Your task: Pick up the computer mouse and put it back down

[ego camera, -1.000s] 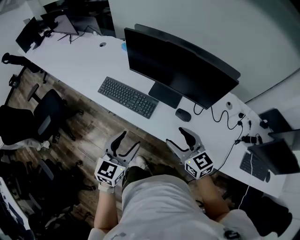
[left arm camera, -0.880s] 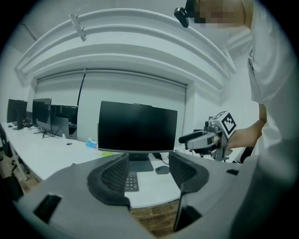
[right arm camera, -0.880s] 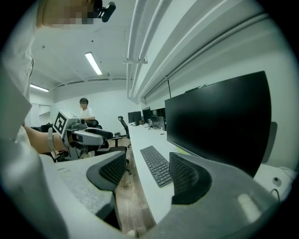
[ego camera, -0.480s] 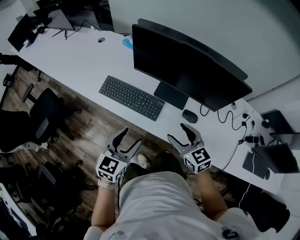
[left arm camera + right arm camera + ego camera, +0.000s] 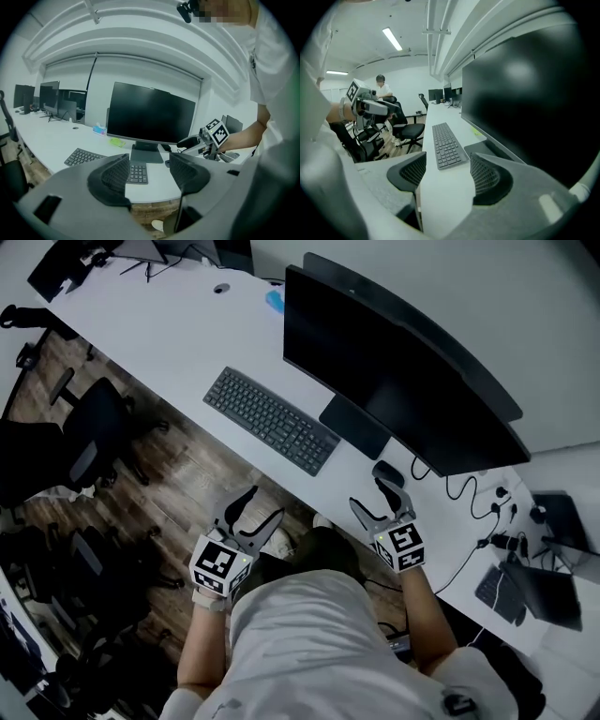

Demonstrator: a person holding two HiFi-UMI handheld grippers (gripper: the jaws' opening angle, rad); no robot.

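Where the person's arms reach forward, the left gripper (image 5: 262, 505) hangs over the wood floor (image 5: 178, 493), just short of the desk (image 5: 169, 343). Its jaws are spread wide with nothing between them. The right gripper (image 5: 368, 495) is over the desk's near edge, also wide open and empty. Its own view shows only bare desktop in the gap. The mouse (image 5: 387, 472) lies on the desk just beyond the right gripper, untouched by the nearer jaw. From above, the farther jaw's tip seems to meet the mouse's near end, though whether they touch is hard to tell. The mouse sits just right of the monitor's stand (image 5: 354, 426), under the screen's lower edge. To the left of the stand, the keyboard (image 5: 272, 421) lies parallel to the desk edge, well apart from the mouse. Behind both stands the monitor (image 5: 403, 399), dark and wide. Cables (image 5: 469, 488) trail across the desk to the right of the mouse. Off to the left, a black chair (image 5: 94, 442) stands on the floor by the desk. At the far side of the desk, behind the monitor's left end, is a small blue box (image 5: 274, 302).
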